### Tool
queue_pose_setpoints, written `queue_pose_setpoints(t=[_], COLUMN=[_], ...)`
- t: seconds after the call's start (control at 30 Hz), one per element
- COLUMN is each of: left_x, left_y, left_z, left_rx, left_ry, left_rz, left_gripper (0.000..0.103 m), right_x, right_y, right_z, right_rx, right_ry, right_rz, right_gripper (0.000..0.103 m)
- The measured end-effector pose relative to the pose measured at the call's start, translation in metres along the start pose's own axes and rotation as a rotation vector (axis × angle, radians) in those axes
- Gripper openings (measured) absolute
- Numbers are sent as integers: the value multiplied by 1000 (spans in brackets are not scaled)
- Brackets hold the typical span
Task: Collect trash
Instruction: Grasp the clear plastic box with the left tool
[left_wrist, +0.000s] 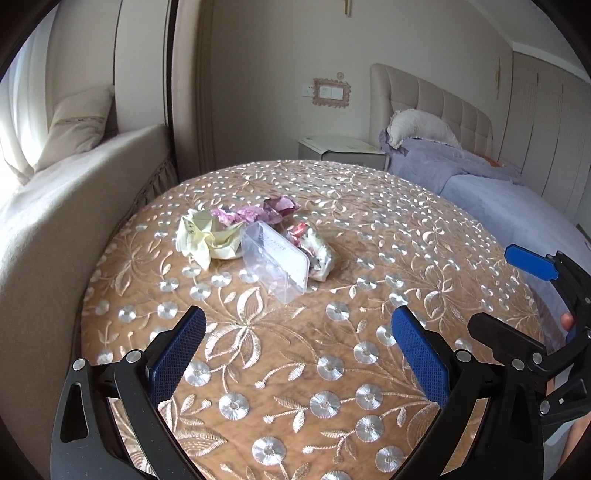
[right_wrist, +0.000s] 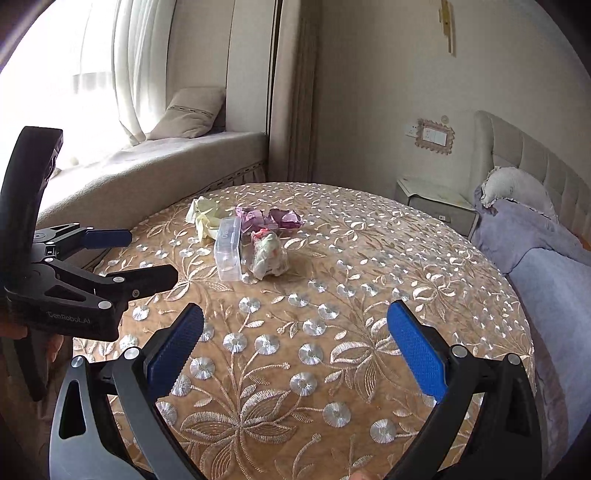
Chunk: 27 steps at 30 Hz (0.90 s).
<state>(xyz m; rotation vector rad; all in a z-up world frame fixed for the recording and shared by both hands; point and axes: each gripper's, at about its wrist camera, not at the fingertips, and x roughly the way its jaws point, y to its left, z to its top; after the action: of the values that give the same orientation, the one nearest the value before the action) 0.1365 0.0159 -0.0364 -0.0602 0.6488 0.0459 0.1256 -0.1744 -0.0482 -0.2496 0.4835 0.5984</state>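
Between the spread jaws of the left gripper (left_wrist: 297, 334) lay only bare embroidered cloth on the round bench (left_wrist: 424, 236); nothing was held. The right gripper (right_wrist: 295, 332) hung the same way, its jaws wide apart and empty over the near part of the bench, just beside the left one.

Ahead of both pairs of jaws, well beyond their tips and a little left of the midline, sat the trash in one tight cluster. Nearest the jaws was a clear plastic box (left_wrist: 275, 260). In the left wrist view its long axis ran from far-left to near-right, one short end pointing back toward the jaws; in the right wrist view it read as nearly straight away from them. Touching its right side was a crumpled white wrapper (left_wrist: 317, 254) with red print. Left of the box lay crumpled yellow paper (left_wrist: 207, 238), and farthest off, behind everything, crumpled purple paper (left_wrist: 258, 214).

No piece had been picked up, so the step in hand looked like a first reach. A sound approach would likely bring one pair of jaws forward, turn them to straddle the box across its narrow width, not along its length, and close gently, since thin clear plastic may flex or slip. The soft wads would probably tolerate a looser pinch from any side.
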Motion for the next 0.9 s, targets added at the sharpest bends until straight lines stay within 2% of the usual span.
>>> queue_pose_setpoints(t=[0.1, 0.23, 0.43, 0.73, 0.9], left_x=[15, 41, 73, 99, 108], left_y=[1, 1, 12, 25, 23], left_z=[9, 18, 27, 32, 38], left_rx=[-15, -14, -70, -109, -95], left_ry=[3, 21, 68, 120, 130], left_rz=[30, 108, 159, 124, 158], left_gripper=[99, 99, 99, 99, 98], right_x=[13, 31, 64, 100, 108], right_y=[-4, -12, -23, -18, -19], right_z=[6, 12, 17, 29, 31], right_rx=[-17, -32, -20, -56, -49], right_ry=[7, 24, 59, 78, 81], right_rz=[4, 6, 19, 66, 66], right_gripper=[99, 99, 99, 99, 99])
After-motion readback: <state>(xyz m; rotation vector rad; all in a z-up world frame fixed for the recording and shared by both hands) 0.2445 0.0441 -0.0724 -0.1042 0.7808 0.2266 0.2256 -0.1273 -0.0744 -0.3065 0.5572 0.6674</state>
